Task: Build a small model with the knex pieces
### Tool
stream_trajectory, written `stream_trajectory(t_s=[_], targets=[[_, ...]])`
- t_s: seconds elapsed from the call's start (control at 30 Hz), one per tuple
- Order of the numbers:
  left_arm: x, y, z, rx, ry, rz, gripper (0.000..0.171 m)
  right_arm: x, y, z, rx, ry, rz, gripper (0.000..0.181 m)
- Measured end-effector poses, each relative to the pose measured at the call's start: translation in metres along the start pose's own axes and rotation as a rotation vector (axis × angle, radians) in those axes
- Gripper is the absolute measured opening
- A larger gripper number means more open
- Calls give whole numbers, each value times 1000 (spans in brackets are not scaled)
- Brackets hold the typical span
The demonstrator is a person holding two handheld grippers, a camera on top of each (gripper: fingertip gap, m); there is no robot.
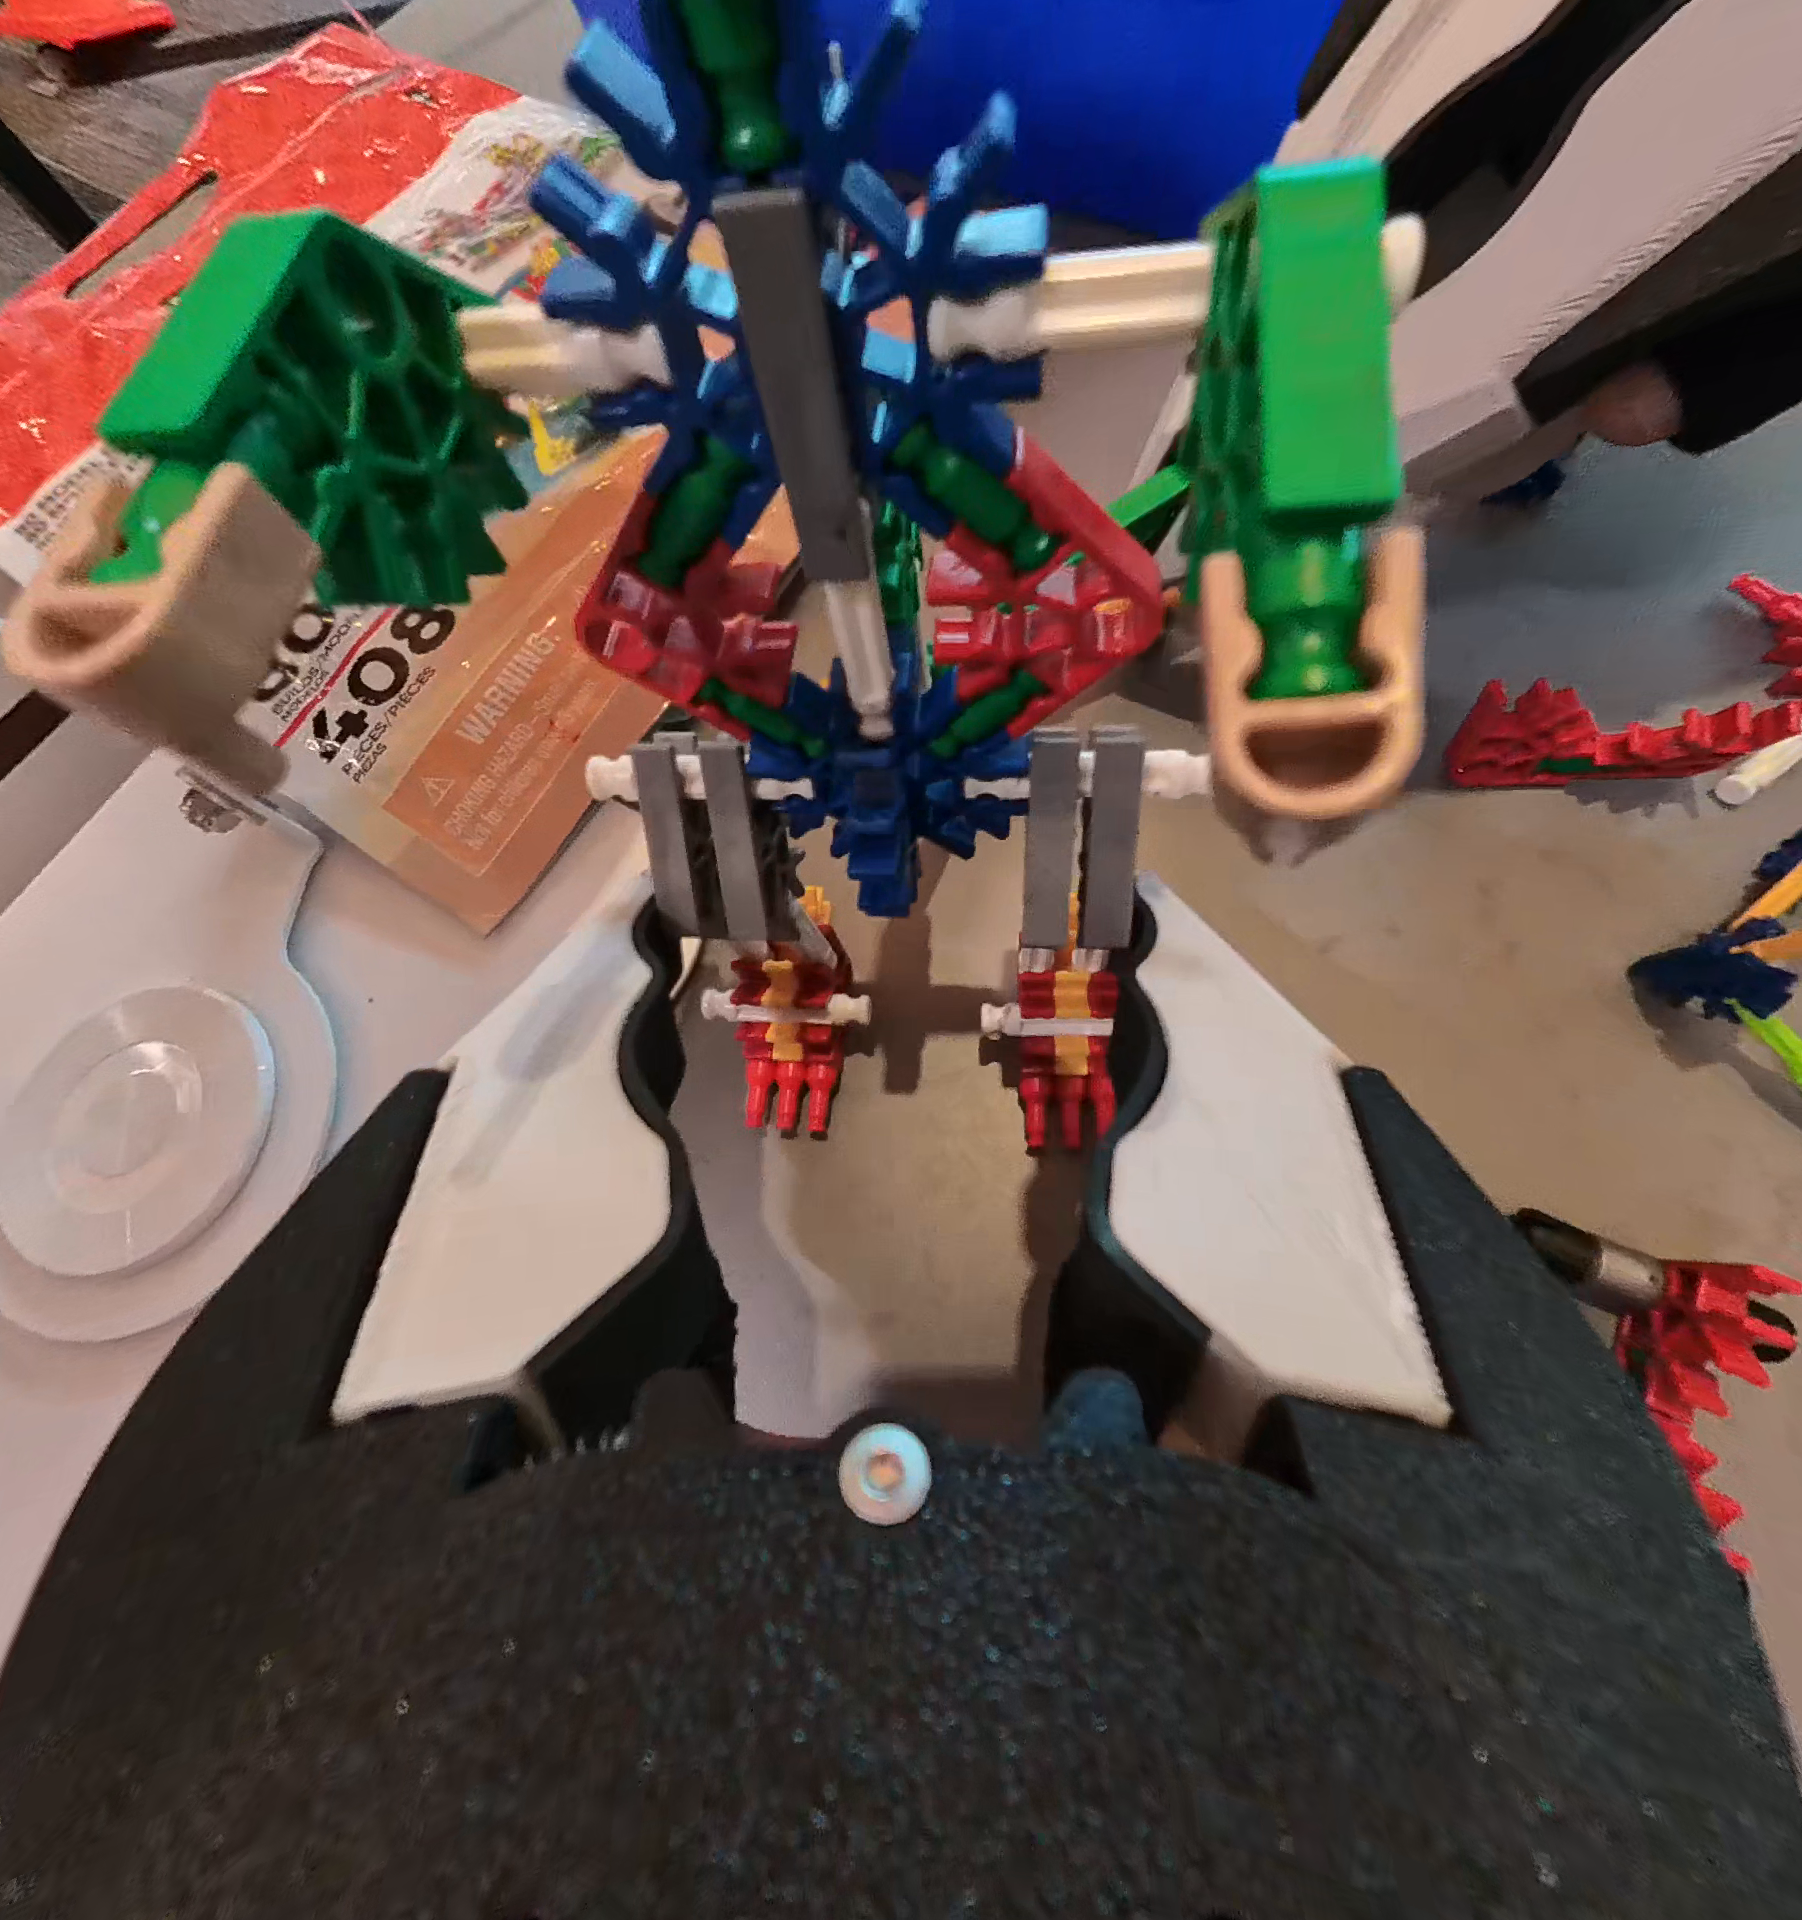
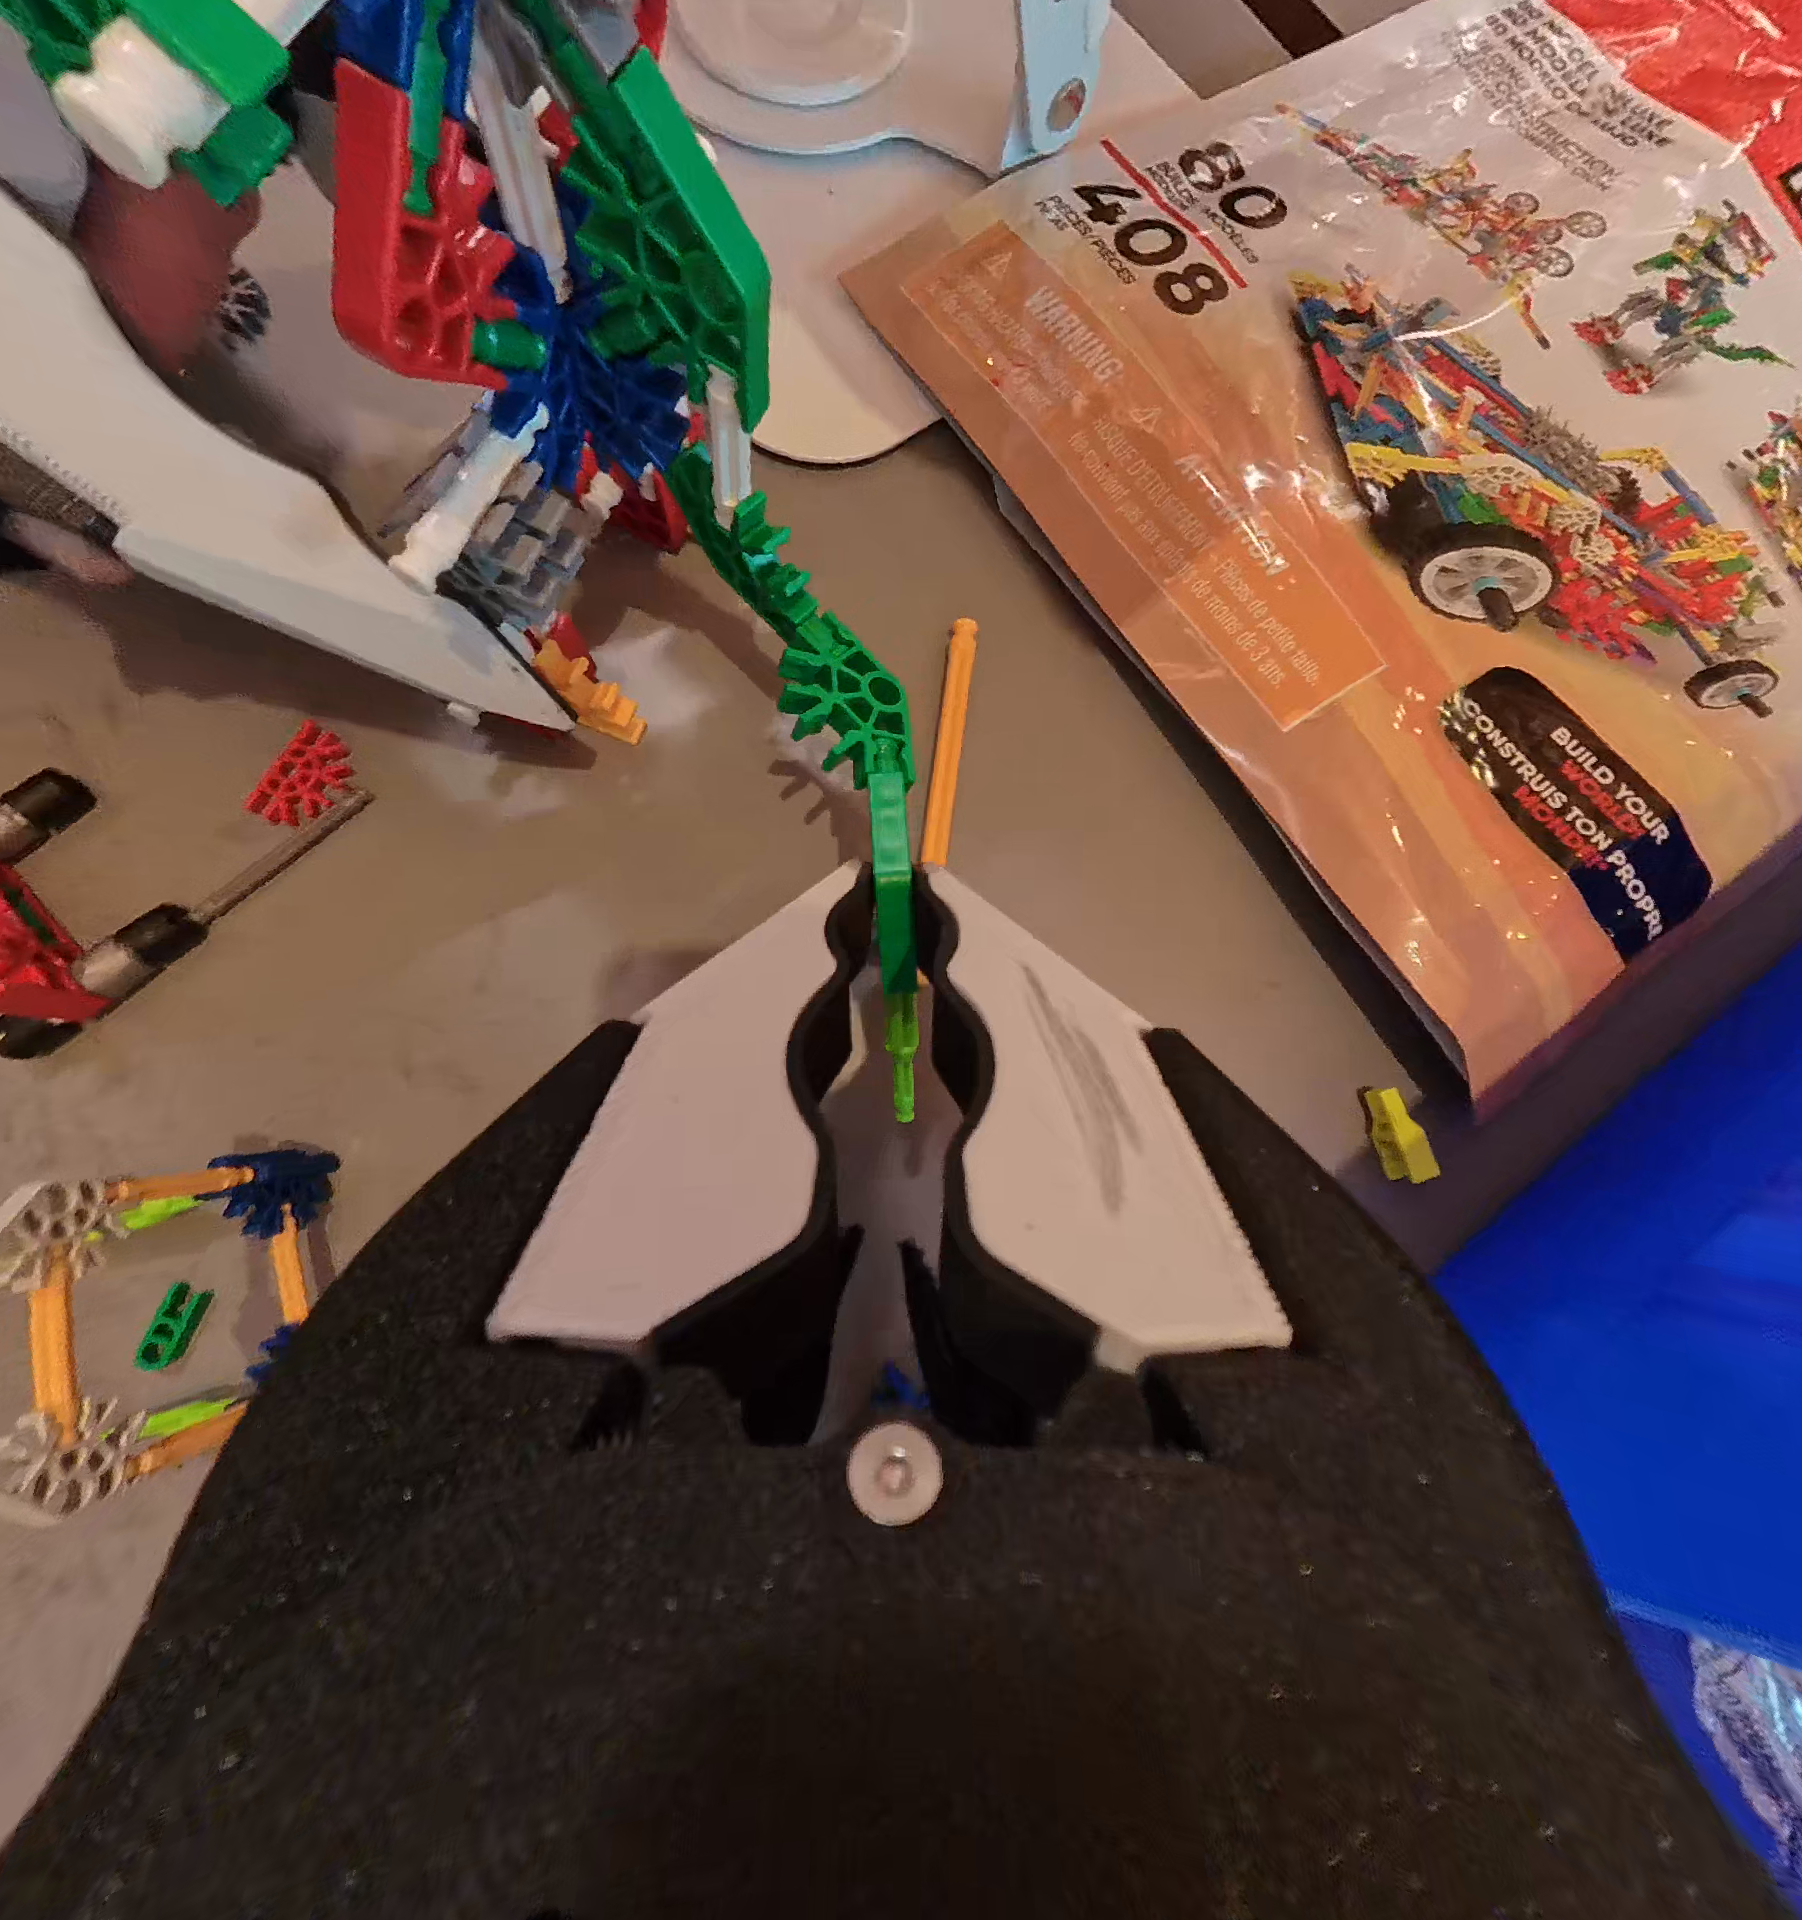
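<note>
Left gripper (image 1: pixel 892 997), jaws spread around the model's (image 1: pixel 876 582) legs at 12 o'clock, steadies it; right gripper (image 2: pixel 892 914), jaws clamped on its green tail (image 2: pixel 892 914), braces it.

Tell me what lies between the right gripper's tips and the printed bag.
In the right wrist view, only an orange rod on bare grey table separates the right gripper from the printed bag.

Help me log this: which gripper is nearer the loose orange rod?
Right. The right gripper sits directly beside the orange rod; the left gripper is off by the model's feet.
</note>
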State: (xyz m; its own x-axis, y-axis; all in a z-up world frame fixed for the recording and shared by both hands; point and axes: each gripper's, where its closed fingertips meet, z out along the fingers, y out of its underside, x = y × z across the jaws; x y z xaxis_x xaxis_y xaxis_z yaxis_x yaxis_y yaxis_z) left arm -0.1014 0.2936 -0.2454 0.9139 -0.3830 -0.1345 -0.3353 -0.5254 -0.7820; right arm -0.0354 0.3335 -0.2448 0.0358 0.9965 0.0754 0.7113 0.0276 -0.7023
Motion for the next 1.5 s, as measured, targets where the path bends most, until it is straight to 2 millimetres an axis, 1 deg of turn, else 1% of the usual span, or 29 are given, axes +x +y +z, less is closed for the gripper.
stream_trajectory(t_s=[0.2, 0.4, 0.47, 0.57, 0.7, 0.73, 0.77, 0.87, 0.97, 1.07, 1.1, 1.27, 1.5], targets=[[10, 3, -7, 10, 73, 26, 81, -15, 3, -11, 27, -46, -86, 5], [33, 12, -21, 8, 162, 89, 80, -36, 14, -22, 53, -119, -168, 6], [42, 15, -27, 13, 201, 92, 79, -43, 18, -23, 56, -151, -185, 6], [50, 17, -31, 30, 229, 99, 79, -49, 22, -23, 54, -174, -197, 6], [51, 17, -33, 34, 233, 99, 79, -49, 23, -21, 39, -161, -214, 6], [51, 17, -33, 37, 232, 98, 79, -49, 23, -22, 37, -156, -209, 10], [51, 18, -33, 33, 230, 98, 80, -47, 23, -22, 34, -149, -204, 20], [47, 19, -37, 33, 217, 92, 82, -43, 23, -30, 43, -141, -174, 25], [46, 22, -39, 24, 216, 106, 79, -44, 21, -34, 58, -165, -152, 19], [47, 22, -39, 23, 222, 105, 76, -46, 29, -28, 11, -181, -142, 7], [47, 22, -39, 24, 227, 102, 75, -46, 30, -26, 7, -185, -145, 6], [45, 24, -39, 25, 239, 87, 75, -39, 24, -23, 56, -150, -190, 5], [42, 24, -38, 22, 245, 82, 74, -35, 21, -15, 79, -139, -211, 5]])
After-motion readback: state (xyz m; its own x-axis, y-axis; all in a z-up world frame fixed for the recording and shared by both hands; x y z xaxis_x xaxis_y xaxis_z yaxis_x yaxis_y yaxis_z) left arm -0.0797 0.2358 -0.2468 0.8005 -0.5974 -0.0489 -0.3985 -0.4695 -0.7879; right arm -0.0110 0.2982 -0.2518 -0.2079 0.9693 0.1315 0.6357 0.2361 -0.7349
